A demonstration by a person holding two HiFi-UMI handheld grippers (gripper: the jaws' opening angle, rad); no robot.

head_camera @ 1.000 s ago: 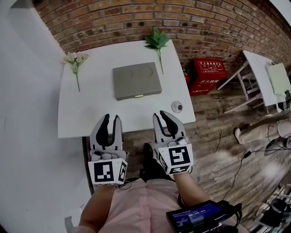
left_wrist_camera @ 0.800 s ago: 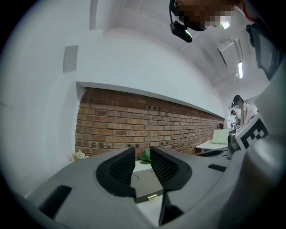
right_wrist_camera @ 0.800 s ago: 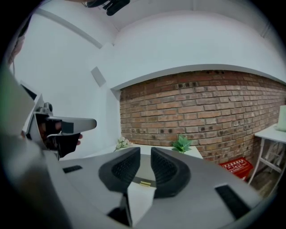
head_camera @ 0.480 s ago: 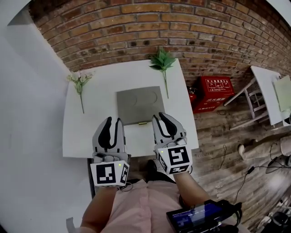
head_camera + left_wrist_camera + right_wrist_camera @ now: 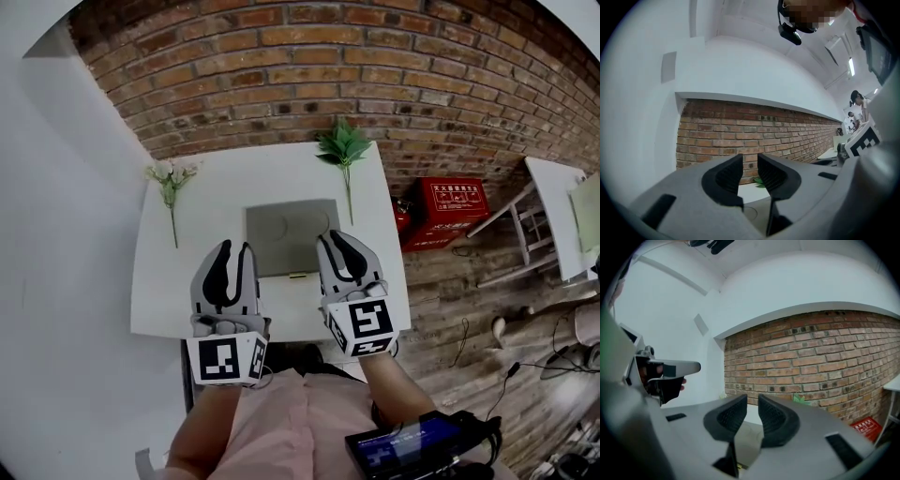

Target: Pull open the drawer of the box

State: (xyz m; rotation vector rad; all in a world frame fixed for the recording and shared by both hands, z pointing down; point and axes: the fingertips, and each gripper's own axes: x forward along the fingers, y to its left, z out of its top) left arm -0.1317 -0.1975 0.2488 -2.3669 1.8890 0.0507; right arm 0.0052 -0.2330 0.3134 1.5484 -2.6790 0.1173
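Red brick wall (image 5: 375,84) fills the back of the scene, with wooden plank floor (image 5: 469,300) to the right of the work area. White table (image 5: 178,281) is pushed against the wall.

Grey flat box (image 5: 286,239) lies on the table about mid-width, nearer the front edge than the wall, top face up with two faint circles on it. Its front edge faces the person. Drawer looks fully in: the outline is one plain rectangle.

Left gripper (image 5: 234,247) hangs over the table front, tips just left of the box's front-left corner. Its jaws are a narrow gap apart with nothing between them; the left gripper view (image 5: 750,161) shows only wall and table through the gap.

Right gripper (image 5: 335,236) is beside it, tips over the box's front-right corner in the head view. Narrow gap too, nothing between; the right gripper view (image 5: 753,401) shows the box top lying below the jaws.

Red case (image 5: 448,208) sits on the floor against the wall, right of the table.

Green leafy sprig (image 5: 344,150) lies at the back right of the table, white-flowered stem (image 5: 170,183) at the back left, both apart from the box.

Small brass-coloured handle (image 5: 299,276) sits mid front edge of the box, between the two grippers, with neither gripper on it.
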